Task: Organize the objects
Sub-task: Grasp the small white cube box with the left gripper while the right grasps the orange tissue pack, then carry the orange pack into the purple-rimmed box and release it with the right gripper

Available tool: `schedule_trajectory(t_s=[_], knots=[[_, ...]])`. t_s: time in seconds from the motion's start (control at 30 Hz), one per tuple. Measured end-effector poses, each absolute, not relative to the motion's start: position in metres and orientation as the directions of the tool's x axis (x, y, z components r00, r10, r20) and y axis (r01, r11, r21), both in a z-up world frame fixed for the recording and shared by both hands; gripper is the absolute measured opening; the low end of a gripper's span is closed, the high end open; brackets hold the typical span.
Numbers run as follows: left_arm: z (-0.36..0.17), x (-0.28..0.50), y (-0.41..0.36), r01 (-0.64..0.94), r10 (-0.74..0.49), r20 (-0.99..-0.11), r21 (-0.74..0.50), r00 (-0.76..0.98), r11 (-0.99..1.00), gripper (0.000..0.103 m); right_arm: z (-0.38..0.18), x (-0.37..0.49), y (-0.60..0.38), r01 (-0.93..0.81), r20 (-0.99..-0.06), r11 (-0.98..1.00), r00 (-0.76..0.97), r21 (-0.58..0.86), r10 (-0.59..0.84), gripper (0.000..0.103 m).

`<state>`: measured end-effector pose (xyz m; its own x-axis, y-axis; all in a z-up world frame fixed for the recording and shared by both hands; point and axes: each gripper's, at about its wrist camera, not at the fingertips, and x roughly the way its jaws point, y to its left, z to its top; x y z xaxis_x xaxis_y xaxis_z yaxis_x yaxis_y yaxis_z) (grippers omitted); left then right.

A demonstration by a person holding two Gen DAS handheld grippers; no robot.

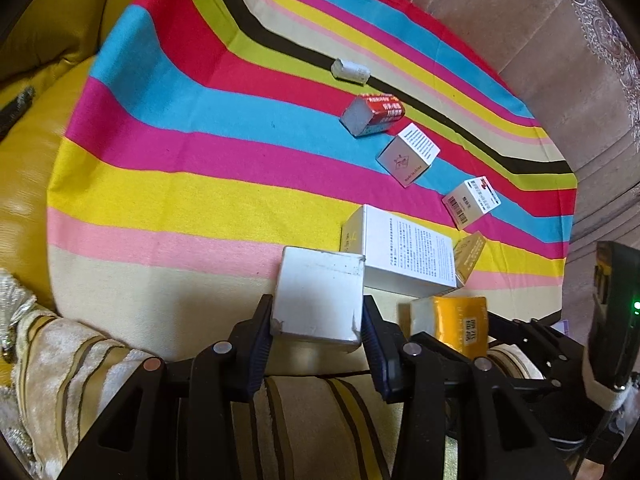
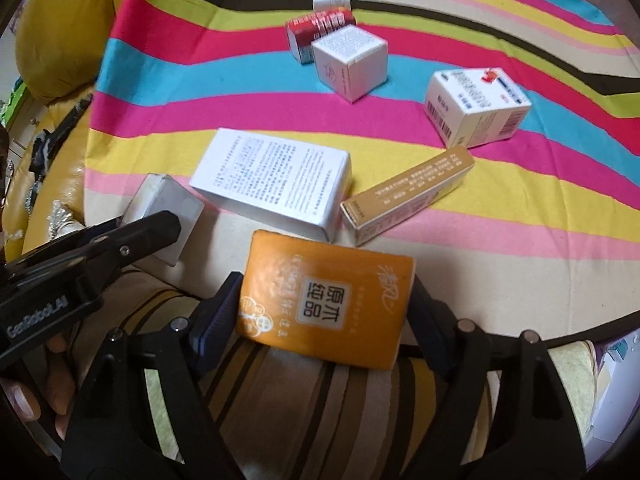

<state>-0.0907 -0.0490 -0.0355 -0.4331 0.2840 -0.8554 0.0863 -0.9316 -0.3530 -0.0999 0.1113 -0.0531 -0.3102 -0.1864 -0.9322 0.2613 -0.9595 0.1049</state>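
Striped multicolour cloth (image 1: pixel 168 184) covered surface, yellow sofa cushion (image 1: pixel 44 128) at left. Left gripper (image 1: pixel 318 330) was clamped on plain white box (image 1: pixel 320 296) at cloth's near edge. Right gripper (image 2: pixel 324 312) straddled orange tissue pack (image 2: pixel 326 296); whether pads pressed it, unclear. Other boxes lay scattered beyond.

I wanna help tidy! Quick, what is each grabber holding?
Left gripper: jaws shut on the plain white box.
Right gripper: jaws around the orange tissue pack, contact unclear.
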Motion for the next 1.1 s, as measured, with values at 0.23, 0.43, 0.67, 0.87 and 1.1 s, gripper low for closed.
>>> schedule_trajectory(t_s=[0.23,0.43,0.67,0.87,1.1], knots=[[-0.022,-0.083,-0.041,0.086,0.219,-0.863,-0.288,-0.455,-0.954,0.043,-0.033,-0.084,0.121,0.269,-0.895,-0.959,-0.400,0.090,-0.197,0.081],[-0.007,-0.078,-0.025,0.070,0.166,-0.862,-0.226,-0.479,-0.972,0.043,-0.020,-0.076,0.134,0.261,-0.862,-0.962,-0.467,0.078,-0.196,0.081],[0.009,-0.070,0.006,0.026,0.144,-0.848,-0.182,-0.510,-0.983,0.043,-0.001,-0.062,0.157,0.244,-0.821,-0.967,-0.537,0.068,-0.193,0.081],[0.017,-0.065,0.038,-0.009,0.151,-0.841,-0.171,-0.519,-0.985,0.043,0.006,-0.050,0.194,0.196,-0.803,-0.977,-0.567,0.086,-0.184,0.081],[0.021,-0.063,0.080,-0.076,0.163,-0.842,-0.145,-0.514,-0.987,0.043,0.014,-0.035,0.236,0.152,-0.781,-0.984,-0.602,0.092,-0.166,0.081]])
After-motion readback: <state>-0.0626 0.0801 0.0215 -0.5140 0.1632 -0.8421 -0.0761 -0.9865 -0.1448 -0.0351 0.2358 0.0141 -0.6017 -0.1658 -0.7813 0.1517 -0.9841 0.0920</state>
